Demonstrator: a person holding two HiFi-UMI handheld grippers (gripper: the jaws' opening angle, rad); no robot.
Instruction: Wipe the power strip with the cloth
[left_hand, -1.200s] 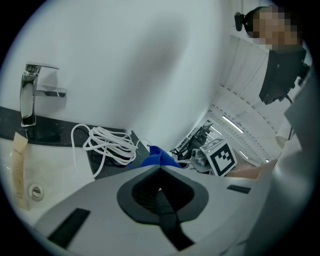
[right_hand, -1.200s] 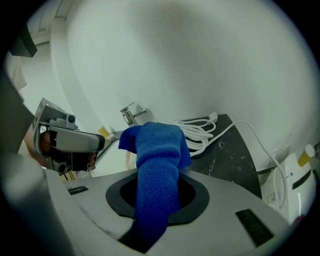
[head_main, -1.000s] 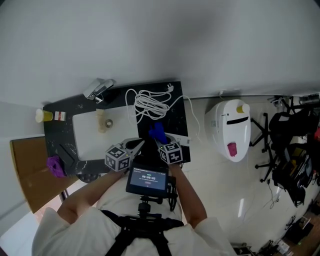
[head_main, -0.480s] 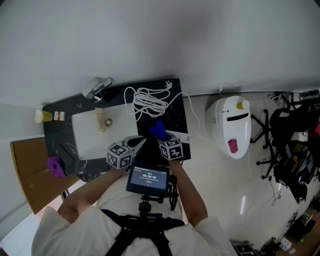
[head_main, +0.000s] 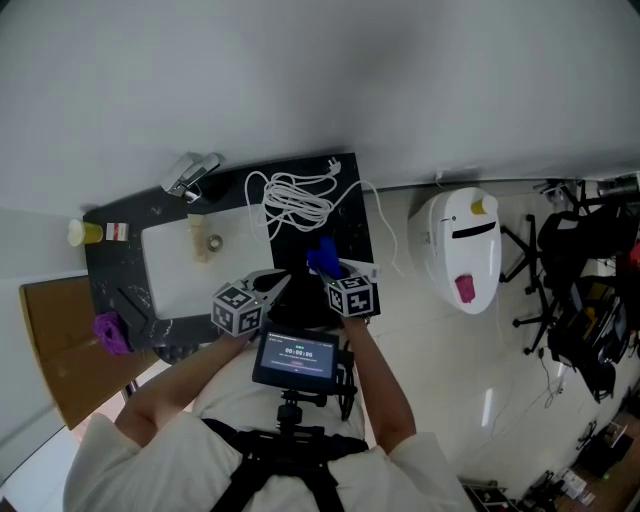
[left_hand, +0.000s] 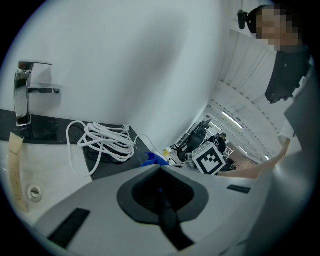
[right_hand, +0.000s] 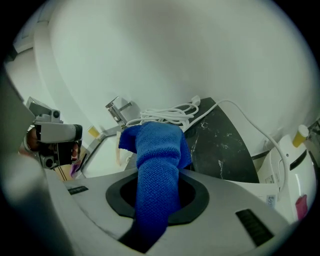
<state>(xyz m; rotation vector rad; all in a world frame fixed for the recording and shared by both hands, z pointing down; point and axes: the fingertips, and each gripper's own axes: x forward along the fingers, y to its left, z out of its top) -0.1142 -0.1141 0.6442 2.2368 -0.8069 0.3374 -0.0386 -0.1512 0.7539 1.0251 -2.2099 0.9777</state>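
The right tongs (right_hand: 159, 185) pinch a blue knitted cloth (right_hand: 156, 142), which stands bunched between them over the black marbled bench (head_main: 353, 215). The left tongs (left_hand: 160, 175) are pressed together on nothing. The white power strip (head_main: 362, 268) lies near the bench's right edge, just beside the cloth and partly hidden by the right tongs. A coiled white cable (head_main: 297, 203) lies beyond it.

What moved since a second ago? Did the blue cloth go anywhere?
The right gripper, shut on the blue cloth, slid a little to the person's right, toward the right edge of the counter, where the white power strip lies. Nothing was picked up or let go. The left gripper stayed shut and about where it was. The coiled white cord and the sink did not move.
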